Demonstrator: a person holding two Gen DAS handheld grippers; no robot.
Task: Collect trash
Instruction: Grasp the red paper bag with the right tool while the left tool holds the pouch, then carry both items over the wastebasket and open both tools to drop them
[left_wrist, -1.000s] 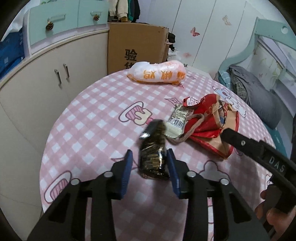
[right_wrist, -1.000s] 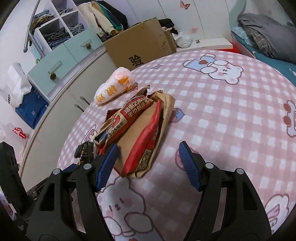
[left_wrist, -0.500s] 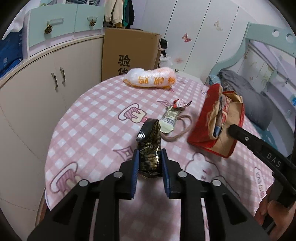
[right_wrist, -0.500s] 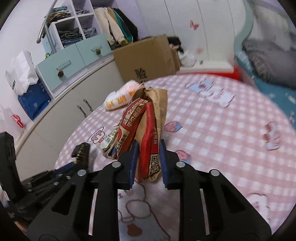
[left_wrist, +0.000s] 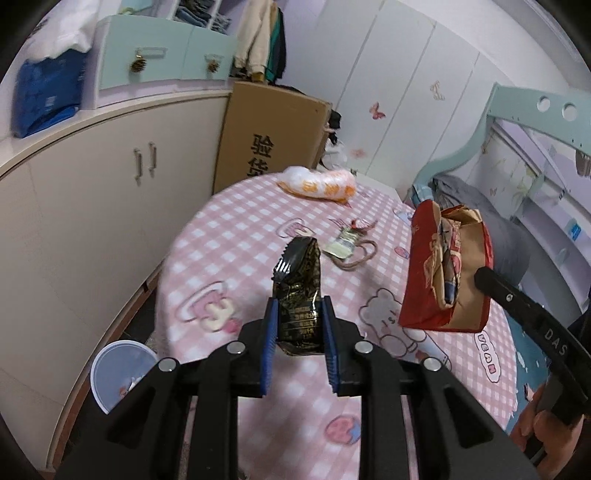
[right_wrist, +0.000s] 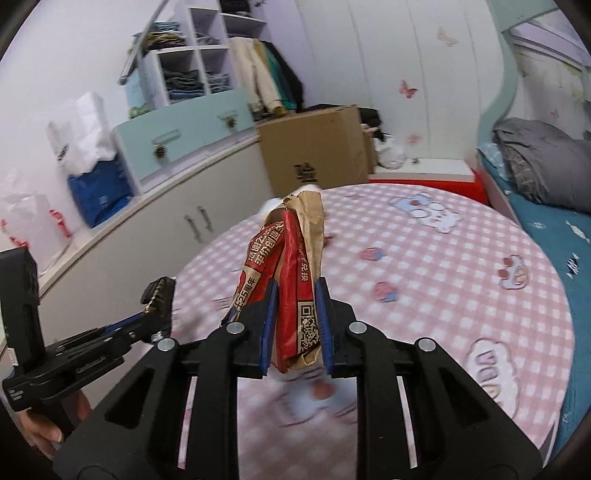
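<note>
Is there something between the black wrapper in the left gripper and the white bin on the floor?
Nothing visible. The left gripper holds the black wrapper above the table edge; the white bin sits open below, to the left.

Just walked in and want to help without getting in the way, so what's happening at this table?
A person is clearing trash off the pink checked table with a gripper in each hand. The left gripper is shut on a dark wrapper, the right gripper on a red and brown paper bag, both lifted off the table. A small packet and an orange and white bag are on the table.
</note>
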